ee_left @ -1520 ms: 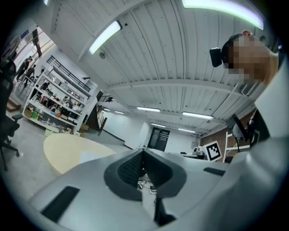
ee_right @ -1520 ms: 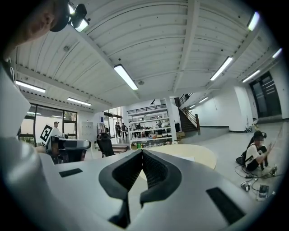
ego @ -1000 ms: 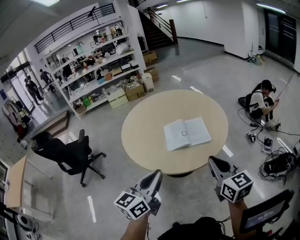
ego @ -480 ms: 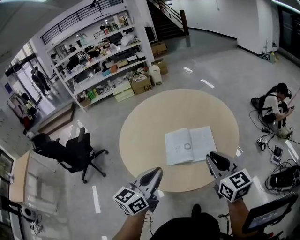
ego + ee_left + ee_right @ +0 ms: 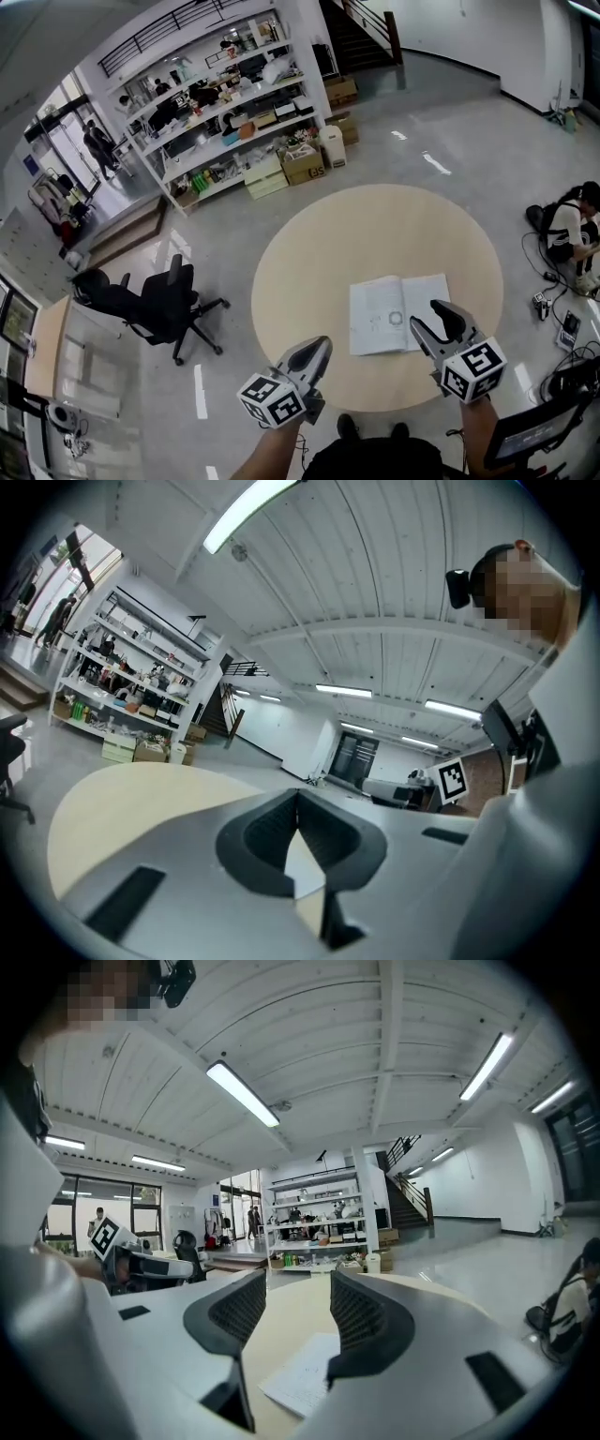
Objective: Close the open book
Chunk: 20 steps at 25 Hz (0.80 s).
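An open white book (image 5: pixel 397 314) lies flat on the round beige table (image 5: pixel 319 272), toward its near right side. My right gripper (image 5: pixel 434 322) hovers at the book's near right page with its jaws apart; they have just been opening and nothing is between them. In the right gripper view the book (image 5: pixel 305 1377) lies on the table below the open right gripper (image 5: pixel 291 1309). My left gripper (image 5: pixel 317 352) is over the table's near edge, left of the book, its jaws meeting at the tips. In the left gripper view the left gripper (image 5: pixel 298 799) is closed, with only table behind it.
A black office chair (image 5: pixel 159 305) stands left of the table. Stocked shelves (image 5: pixel 234 112) with boxes line the far side. A person (image 5: pixel 572 230) sits on the floor at right among cables and devices (image 5: pixel 565 328). A monitor (image 5: pixel 530 431) is at bottom right.
Both grippers have moved forward from off the table's near edge toward the book. The right jaws have gone from closed to apart. The left jaws stay closed.
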Available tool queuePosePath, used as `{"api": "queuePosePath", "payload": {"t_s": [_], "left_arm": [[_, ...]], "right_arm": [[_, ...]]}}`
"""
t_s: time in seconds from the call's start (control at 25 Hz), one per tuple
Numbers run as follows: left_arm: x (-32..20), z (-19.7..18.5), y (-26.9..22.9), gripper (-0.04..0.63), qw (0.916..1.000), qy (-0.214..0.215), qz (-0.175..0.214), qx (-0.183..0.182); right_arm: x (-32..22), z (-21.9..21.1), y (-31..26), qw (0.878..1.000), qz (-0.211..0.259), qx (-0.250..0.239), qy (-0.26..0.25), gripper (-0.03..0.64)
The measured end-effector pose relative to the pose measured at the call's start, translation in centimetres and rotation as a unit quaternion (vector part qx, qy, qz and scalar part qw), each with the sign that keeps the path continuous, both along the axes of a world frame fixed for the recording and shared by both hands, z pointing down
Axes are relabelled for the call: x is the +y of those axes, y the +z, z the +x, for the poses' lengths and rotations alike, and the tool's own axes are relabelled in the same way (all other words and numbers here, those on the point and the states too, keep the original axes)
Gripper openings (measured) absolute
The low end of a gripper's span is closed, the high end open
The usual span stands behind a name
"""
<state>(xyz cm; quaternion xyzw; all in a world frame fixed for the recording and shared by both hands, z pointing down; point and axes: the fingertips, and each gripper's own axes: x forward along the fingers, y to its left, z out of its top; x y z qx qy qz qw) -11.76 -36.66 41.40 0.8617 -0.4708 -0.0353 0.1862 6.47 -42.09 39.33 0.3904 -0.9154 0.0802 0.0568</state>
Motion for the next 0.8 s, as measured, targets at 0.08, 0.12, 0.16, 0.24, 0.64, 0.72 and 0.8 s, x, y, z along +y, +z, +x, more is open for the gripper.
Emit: {"api": "queuePosePath", "payload": {"t_s": [0.08,0.12,0.16,0.24,0.64,0.72,0.8], "left_arm": [[-1.2,-0.9,0.0,-0.006,1.0,0.005,0.002,-0.004],[-1.7,-1.3,0.1,-0.006,0.9999,0.009,0.005,-0.008],[-2.1,-1.8,0.3,-0.006,0.9998,0.012,0.008,-0.011],[-3.1,-2.8,1.2,-0.006,0.9997,0.018,0.006,-0.014],[-6.7,-4.5,10.4,-0.006,0.9937,0.059,-0.092,-0.024],[-7.3,-4.7,12.6,-0.006,0.9915,0.056,-0.115,-0.025],[-7.6,-4.8,14.4,-0.006,0.9892,0.051,-0.136,-0.022]], "right_arm": [[-0.9,-1.4,0.1,1.0,0.004,0.02,0.001,0.198],[-1.2,-2.3,0.4,0.999,0.006,0.038,-0.002,0.207],[-1.4,-3.2,0.9,0.998,0.007,0.055,-0.009,0.213],[-1.7,-5.6,2.2,0.997,0.002,0.073,-0.031,0.23],[-2.9,-13.0,16.9,0.965,-0.137,0.221,-0.041,0.267],[-2.7,-13.9,20.4,0.953,-0.169,0.247,-0.041,0.281],[-2.4,-14.6,23.4,0.944,-0.193,0.265,-0.041,0.284]]}}
